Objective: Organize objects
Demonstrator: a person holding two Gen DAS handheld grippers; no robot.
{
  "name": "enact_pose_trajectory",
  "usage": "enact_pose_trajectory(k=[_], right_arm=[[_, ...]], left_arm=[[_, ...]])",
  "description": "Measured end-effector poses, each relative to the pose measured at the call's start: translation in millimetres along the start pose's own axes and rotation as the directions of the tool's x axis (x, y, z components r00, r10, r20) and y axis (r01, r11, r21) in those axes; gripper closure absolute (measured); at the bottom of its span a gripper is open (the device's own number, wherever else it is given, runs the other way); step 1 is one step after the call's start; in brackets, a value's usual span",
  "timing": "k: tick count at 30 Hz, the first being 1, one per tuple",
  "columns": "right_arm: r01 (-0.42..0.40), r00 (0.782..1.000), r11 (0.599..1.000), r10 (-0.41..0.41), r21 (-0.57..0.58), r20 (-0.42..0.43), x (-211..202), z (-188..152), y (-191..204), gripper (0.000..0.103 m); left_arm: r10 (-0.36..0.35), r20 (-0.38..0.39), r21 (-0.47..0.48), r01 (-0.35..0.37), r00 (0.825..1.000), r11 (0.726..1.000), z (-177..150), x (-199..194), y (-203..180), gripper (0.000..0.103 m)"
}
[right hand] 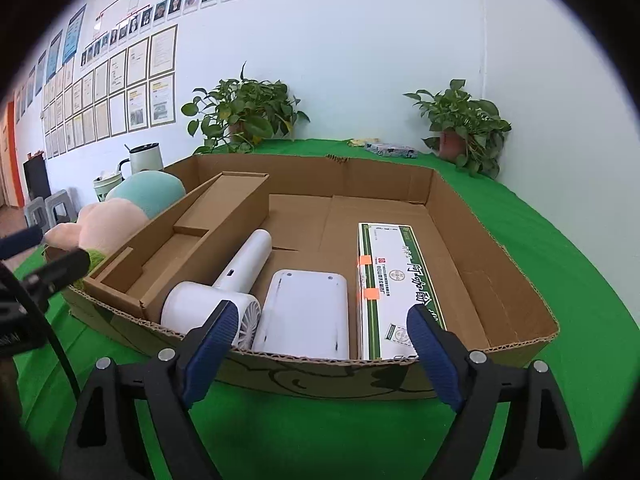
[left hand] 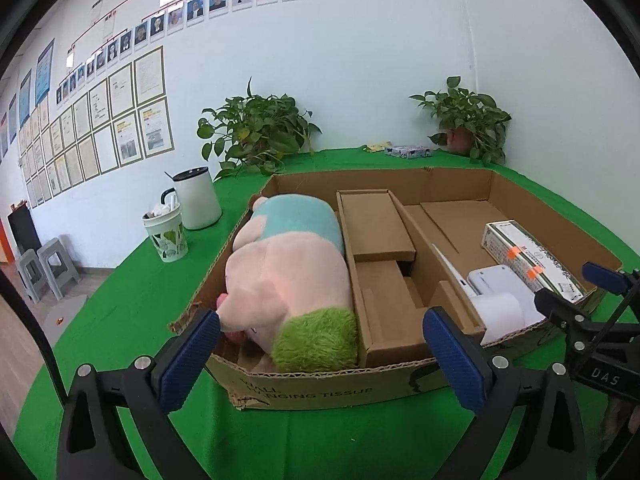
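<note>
1. The left gripper (left hand: 322, 354) is pointing forward and somewhat downward, its jaws standing wide apart with nothing between the blue pads (left hand: 191, 358).
2. Its black arms are spreading out toward seven and five o'clock in its own wrist view.
3. The right gripper (right hand: 322, 350) is angling downward likewise, jaws parted broadly, the ribbed blue fingertips (right hand: 434, 354) gripping nothing.
4. In the left wrist view, the right gripper is showing at about four o'clock, black frame and blue tips visible.
5. In the right wrist view, the left gripper is appearing at nine o'clock, partly blurred.
</note>
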State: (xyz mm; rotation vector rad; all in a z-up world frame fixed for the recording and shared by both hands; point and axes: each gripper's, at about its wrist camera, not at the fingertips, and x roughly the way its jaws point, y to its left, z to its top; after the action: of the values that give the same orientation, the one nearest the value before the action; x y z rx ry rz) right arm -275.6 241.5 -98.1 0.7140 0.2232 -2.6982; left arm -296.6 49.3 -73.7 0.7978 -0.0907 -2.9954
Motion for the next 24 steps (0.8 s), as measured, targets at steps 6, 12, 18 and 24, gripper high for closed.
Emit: enact_pose_trajectory(k=[6, 12, 18, 24], right_arm=[[0.008, 1.000, 1.000, -0.007, 0.003, -0.004, 1.7, -0.8, -0.5, 0.014], [0.008, 1.000, 1.000, -0.008, 0.002, -0.005, 1.7, -0.8, -0.3, 0.013], [0.008, 1.000, 1.000, -0.008, 0.002, -0.004, 1.6, -0.9, -0.3, 0.013], [0.008, 1.000, 1.000, -0.008, 0.003, -0.005, 1.4, -0.8, -0.6, 0.012]], left_arm=[[-0.048, -0.037, -0.031, 0.047, 0.998, 0.998, -13.1, 32.9, 1.7, 0.000], [-0.049, -0.045, -0.026, 0.048, 0.998, 0.998, -5.8, 23.2, 2.6, 0.000], [-0.047, -0.046, -0.025, 0.046, 0.998, 0.999, -5.0, 21.8, 2.1, 0.000], [-0.051, -0.045, -0.029, 0.050, 0.998, 0.998, -5.0, 20.3, 3.5, 0.000]])
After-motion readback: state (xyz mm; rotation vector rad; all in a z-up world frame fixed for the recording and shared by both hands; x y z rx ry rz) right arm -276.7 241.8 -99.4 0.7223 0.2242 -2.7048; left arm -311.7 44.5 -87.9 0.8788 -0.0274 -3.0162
